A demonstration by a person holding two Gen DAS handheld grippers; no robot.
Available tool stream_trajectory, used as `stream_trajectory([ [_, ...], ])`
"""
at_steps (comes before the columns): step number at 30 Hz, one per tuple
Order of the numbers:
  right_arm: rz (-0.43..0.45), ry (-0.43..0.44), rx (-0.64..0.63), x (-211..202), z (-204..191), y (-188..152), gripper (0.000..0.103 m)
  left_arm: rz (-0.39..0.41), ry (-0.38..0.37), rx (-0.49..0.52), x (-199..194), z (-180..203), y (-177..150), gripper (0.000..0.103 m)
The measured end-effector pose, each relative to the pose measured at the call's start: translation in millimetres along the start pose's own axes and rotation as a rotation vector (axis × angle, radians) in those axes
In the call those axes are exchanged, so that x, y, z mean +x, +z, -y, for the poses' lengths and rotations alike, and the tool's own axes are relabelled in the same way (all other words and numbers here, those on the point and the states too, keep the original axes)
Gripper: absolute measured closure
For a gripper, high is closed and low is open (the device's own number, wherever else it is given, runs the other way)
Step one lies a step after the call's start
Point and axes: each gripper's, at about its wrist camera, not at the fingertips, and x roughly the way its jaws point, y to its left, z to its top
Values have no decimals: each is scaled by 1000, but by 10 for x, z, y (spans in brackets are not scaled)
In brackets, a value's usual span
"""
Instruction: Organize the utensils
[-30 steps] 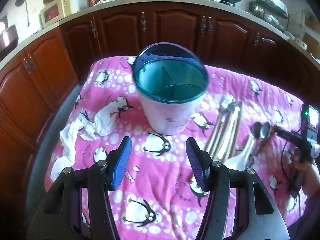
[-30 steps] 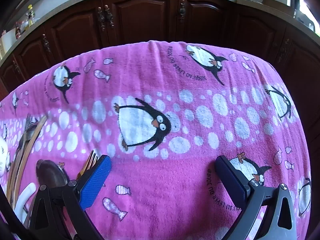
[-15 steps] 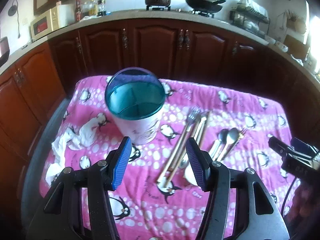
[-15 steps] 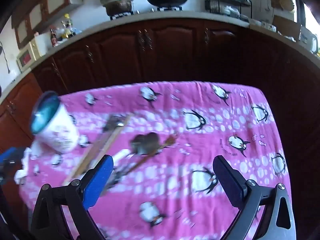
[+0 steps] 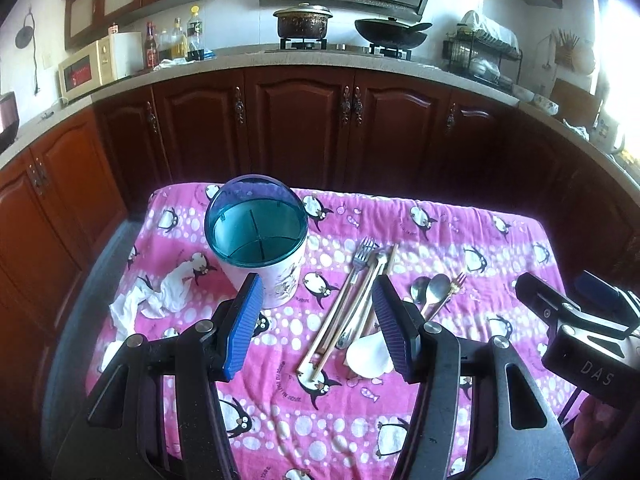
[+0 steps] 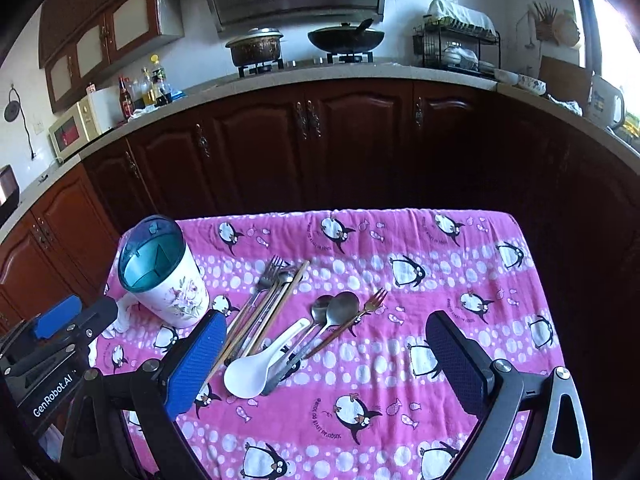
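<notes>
Both claws hang above the near side of the table, and nothing has gone into the holder, so sorting looks about to begin. The white floral utensil holder (image 6: 166,280) with its blue divided insert stands upright ahead and to the left of the right gripper (image 6: 324,356), its mouth open and empty, presumably ready to take each kind of utensil in its own compartment. The utensils lie loose on the pink penguin cloth (image 6: 440,280), fanned out with handles toward the near edge, which I judge makes them easy to pick up by the handle.

Just ahead of the right claw's blue left pad lie the silver fork (image 6: 264,284) and a bundle of chopsticks (image 6: 276,308), crossing one another. Straight ahead between its fingers are the white ceramic soup spoon (image 6: 256,368), two metal spoons (image 6: 336,308) and the small gold-tined fork (image 6: 360,312), overlapping. That claw's jaws stand wide apart with nothing between them and touch nothing.

The left gripper (image 5: 318,320) is likewise spread wide and empty, clear of the cloth; the holder sits just beyond its left finger, and the long utensils run under the gap toward its right finger. A crumpled white tissue (image 5: 160,292) lies off to its left.
</notes>
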Motion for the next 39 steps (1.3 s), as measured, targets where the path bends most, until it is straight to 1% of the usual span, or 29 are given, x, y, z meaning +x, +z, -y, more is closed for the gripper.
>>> stream_trajectory([
  [2, 3, 5, 0, -26, 4, 17, 4, 2, -2, -1, -1, -40, -67, 47],
  [4, 8, 13, 3, -46, -2, 16, 4, 7, -1, 0, -21, -39, -61, 47],
  [7, 21, 2, -1, -75, -14, 29, 4, 11, -1, -1, -40, -42, -49, 47],
  [23, 25, 1, -24, -117, -58, 62, 4, 28, -3, -3, -97, -95, -21, 47],
  [39, 22, 1, -23, -114, -53, 68, 4, 27, -12, -9, -76, -92, -11, 47],
])
